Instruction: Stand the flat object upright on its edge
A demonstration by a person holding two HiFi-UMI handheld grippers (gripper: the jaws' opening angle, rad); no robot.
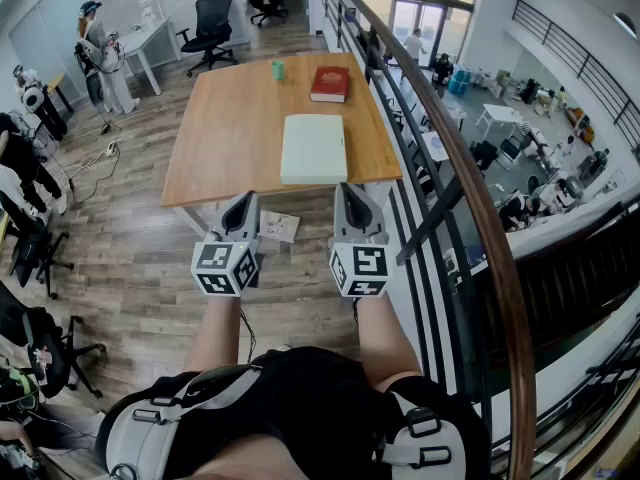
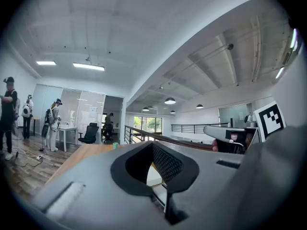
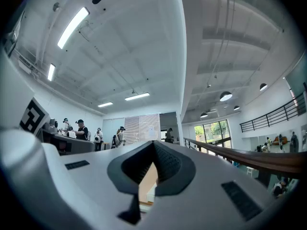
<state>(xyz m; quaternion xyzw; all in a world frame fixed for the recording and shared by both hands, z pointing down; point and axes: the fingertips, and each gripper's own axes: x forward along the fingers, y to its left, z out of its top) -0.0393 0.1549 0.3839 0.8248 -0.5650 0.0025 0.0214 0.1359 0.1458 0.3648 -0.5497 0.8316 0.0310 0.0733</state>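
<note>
Pale flat book (image 1: 313, 148) lies flat on the bench (image 1: 215, 138), close to the near edge & right of centre. Nothing sits on it or touches it. Red book (image 1: 330, 83) lies flat further back, apart from it, w/ a small green cup (image 1: 277, 69) standing to its left. Can't be sure which book the task means. The pale one is nearest both grippers, so prob that.

Left gripper (image 1: 241, 206) & right gripper (image 1: 353, 198) hang side by side just short of the bench's near edge, over the floor (image 1: 130, 258), tips pointing fwd at the pale book. Both are fully closed w/ nothing held: each gripper view shows the pads met & only the room beyond.

Step in hand, as I read it: the approach, book not yet touched. To do it well:
- Open one gripper before reaching in.
- Come in low at a long side & pinch the full thickness, so the pages don't fan.
- Pivot abt the opposite long edge, w/ the other gripper kept closed as a stop so the book doesn't slide.
- It looks thin, so once vertical it'll likely tip. Steady it w/ the 2nd gripper, maybe splay the covers a bit, before letting go.
- Mind the bench's right edge & the railing (image 1: 470, 168) beyond: not much margin that side.
</note>
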